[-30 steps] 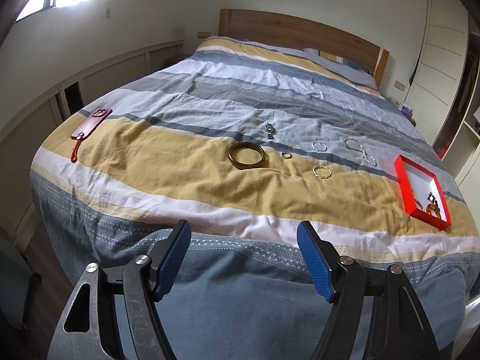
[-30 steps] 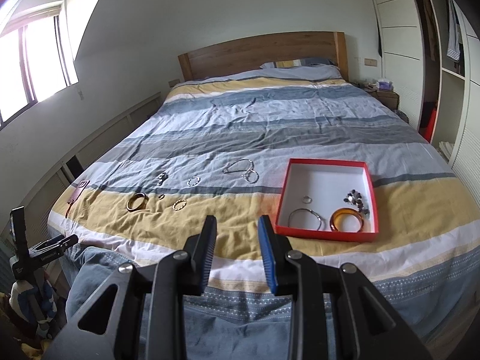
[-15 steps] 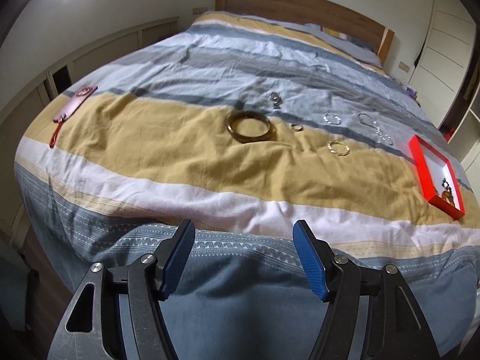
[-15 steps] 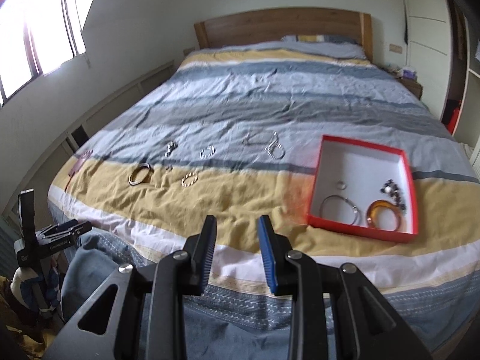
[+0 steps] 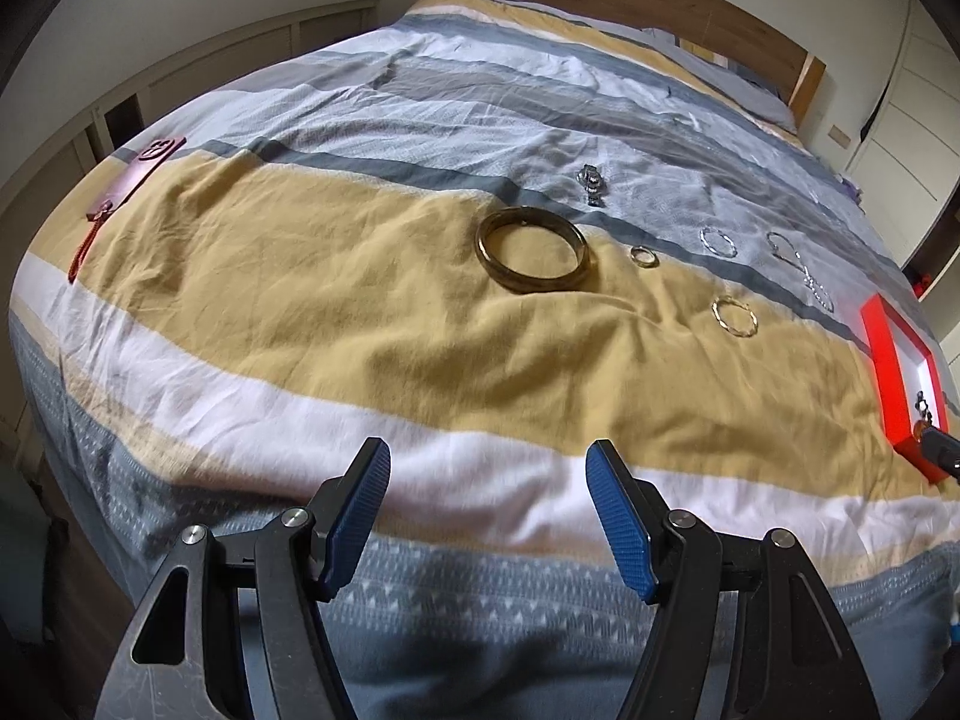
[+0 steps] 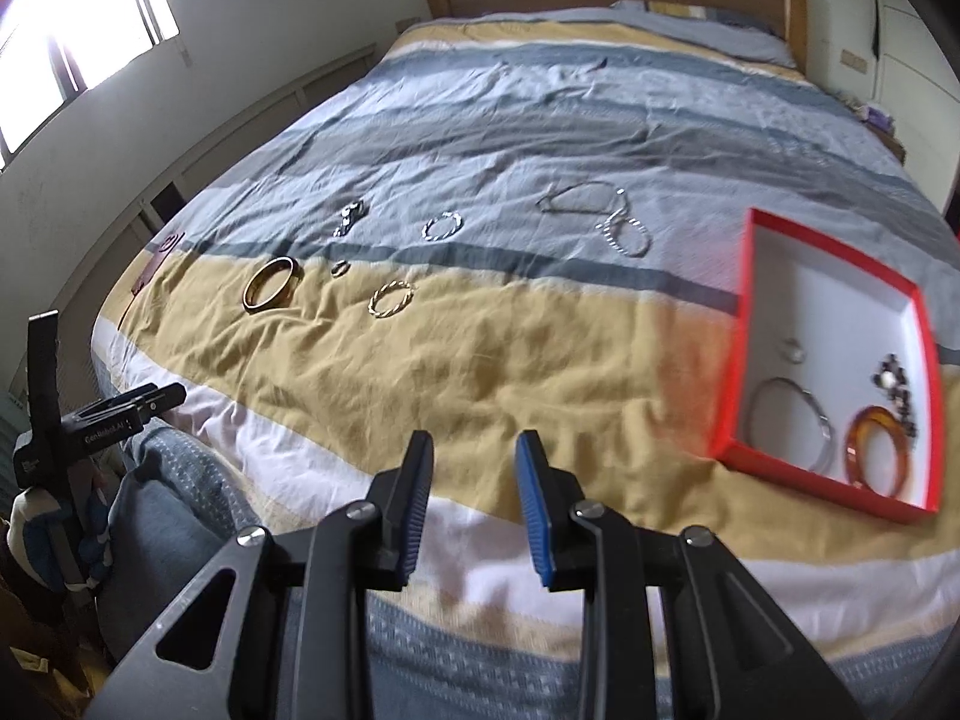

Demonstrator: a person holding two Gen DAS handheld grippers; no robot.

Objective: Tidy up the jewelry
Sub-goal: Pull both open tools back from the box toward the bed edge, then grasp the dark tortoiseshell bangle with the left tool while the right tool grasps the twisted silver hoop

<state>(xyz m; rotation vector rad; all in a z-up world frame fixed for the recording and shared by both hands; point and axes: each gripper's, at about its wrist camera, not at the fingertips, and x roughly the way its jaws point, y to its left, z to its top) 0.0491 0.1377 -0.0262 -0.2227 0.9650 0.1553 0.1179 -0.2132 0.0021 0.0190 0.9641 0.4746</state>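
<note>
The left gripper (image 5: 487,519) hangs over the foot of the bed (image 5: 360,312), its jaws wide apart with nothing in them. The gold bangle (image 5: 533,249) lies far ahead of them on the yellow stripe, with a small ring (image 5: 644,256) and a twisted gold hoop (image 5: 734,317) near it. The right gripper (image 6: 472,507) has its jaws a little apart, and they are empty too. The red box (image 6: 837,360) sits off to its right. It is blurry. Inside are an orange bangle (image 6: 879,450), a thin silver bangle (image 6: 792,423), a small ring and some dark beads.

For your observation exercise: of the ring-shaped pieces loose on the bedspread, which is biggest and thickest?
The dark gold, thick bangle on the yellow stripe; the other loose rings are thin and far smaller.
</note>
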